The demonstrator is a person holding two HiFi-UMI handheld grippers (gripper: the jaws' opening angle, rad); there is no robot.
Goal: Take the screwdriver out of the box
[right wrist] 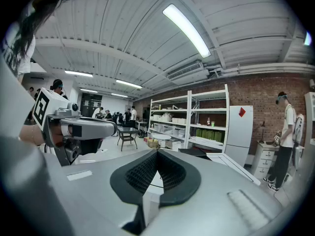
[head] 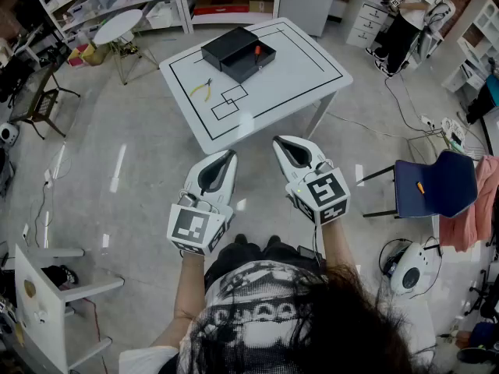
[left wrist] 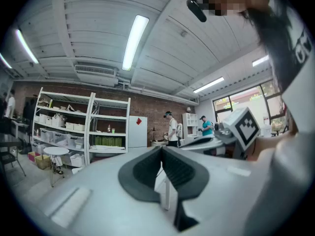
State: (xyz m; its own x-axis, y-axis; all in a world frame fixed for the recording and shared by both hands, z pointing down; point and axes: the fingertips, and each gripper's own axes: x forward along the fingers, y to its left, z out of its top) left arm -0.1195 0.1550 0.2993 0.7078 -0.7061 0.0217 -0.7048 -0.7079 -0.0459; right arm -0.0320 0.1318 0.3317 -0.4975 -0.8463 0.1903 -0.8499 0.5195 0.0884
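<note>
The screwdriver (head: 257,51), with its red handle, lies inside the open black box (head: 226,45) at the far side of the white surface (head: 300,76), and yellow pliers (head: 205,89) lie near the box on the marked-out top. Both grippers are held in the air well short of the surface: the left gripper (head: 230,156) and the right gripper (head: 278,141) each have their jaws together with nothing between them
</note>
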